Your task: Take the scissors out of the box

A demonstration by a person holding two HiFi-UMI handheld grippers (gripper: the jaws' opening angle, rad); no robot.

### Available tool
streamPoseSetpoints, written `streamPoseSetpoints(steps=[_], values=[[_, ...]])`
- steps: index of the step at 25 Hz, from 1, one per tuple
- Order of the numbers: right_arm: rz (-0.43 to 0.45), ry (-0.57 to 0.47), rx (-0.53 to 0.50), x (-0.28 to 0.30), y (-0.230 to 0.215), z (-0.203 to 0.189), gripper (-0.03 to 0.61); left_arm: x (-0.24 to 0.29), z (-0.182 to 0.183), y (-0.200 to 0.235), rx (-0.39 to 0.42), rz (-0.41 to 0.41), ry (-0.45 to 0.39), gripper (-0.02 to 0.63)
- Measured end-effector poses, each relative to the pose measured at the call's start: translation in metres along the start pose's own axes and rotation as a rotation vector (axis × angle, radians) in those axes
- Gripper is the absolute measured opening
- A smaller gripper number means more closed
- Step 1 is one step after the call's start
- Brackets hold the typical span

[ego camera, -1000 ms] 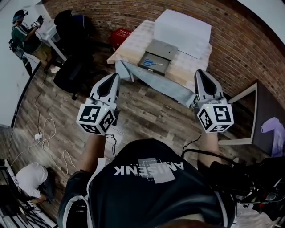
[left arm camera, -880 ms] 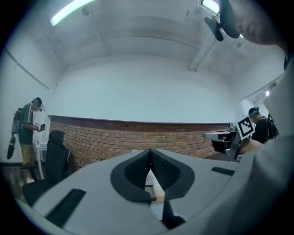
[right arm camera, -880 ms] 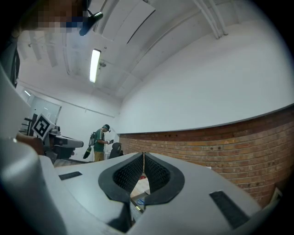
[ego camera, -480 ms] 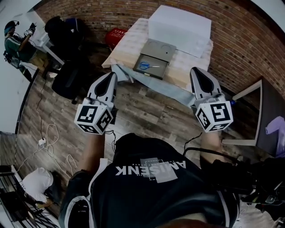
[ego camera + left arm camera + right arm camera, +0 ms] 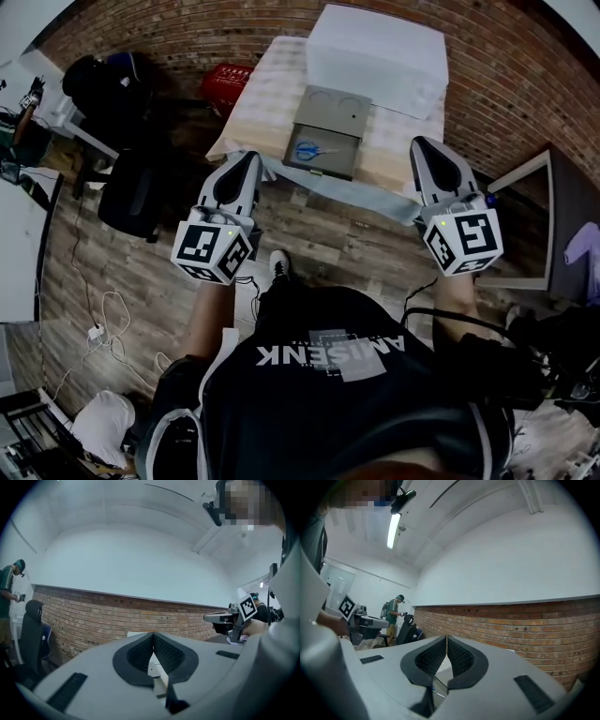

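Two grippers show: the left gripper (image 5: pixel 250 157) at nine o'clock and the right gripper (image 5: pixel 423 143) at three. One pair of scissors (image 5: pixel 314 150) lies in one grey box (image 5: pixel 330 114) at twelve. One white block (image 5: pixel 380 47), one table (image 5: pixel 251 105), one red crate (image 5: pixel 225 86) at eleven, one black chair (image 5: pixel 131 192) at ten.

It seems a lab or work room for recordings. Ahead of the left gripper (image 5: pixel 247 161) and the right gripper (image 5: pixel 425 147) stand a bare brick wall (image 5: pixel 525 84) and a cloth-covered table (image 5: pixel 251 98); under them is a plank floor (image 5: pixel 319 234). Left of the left gripper are a black office chair (image 5: pixel 131 192), loose cables (image 5: pixel 98 323) and another person (image 5: pixel 8 595) standing.
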State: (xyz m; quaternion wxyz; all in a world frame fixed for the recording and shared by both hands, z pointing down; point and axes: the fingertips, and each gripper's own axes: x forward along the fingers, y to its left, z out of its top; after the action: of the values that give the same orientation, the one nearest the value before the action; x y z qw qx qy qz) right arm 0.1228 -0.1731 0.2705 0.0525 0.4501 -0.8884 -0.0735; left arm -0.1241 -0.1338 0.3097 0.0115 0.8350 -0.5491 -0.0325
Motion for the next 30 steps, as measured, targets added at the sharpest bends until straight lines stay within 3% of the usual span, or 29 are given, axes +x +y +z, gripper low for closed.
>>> streamPoseSetpoints(steps=[6,14,25,30], values=[[-0.046,0.036,-0.036,0.058,0.006,0.011,0.043,0.04,0.007,0.062,0.04,-0.086,0.011,0.012],[-0.106,0.086,-0.03,0.107,0.014,0.004,0.043,0.079,-0.006,0.111,0.02,-0.194,0.047,0.012],[-0.235,0.158,-0.027,0.131,0.027,-0.002,0.043,0.114,-0.037,0.13,0.012,-0.43,0.12,0.014],[-0.254,0.187,-0.023,0.136,0.035,-0.01,0.043,0.124,-0.053,0.14,0.025,-0.453,0.15,0.014]])
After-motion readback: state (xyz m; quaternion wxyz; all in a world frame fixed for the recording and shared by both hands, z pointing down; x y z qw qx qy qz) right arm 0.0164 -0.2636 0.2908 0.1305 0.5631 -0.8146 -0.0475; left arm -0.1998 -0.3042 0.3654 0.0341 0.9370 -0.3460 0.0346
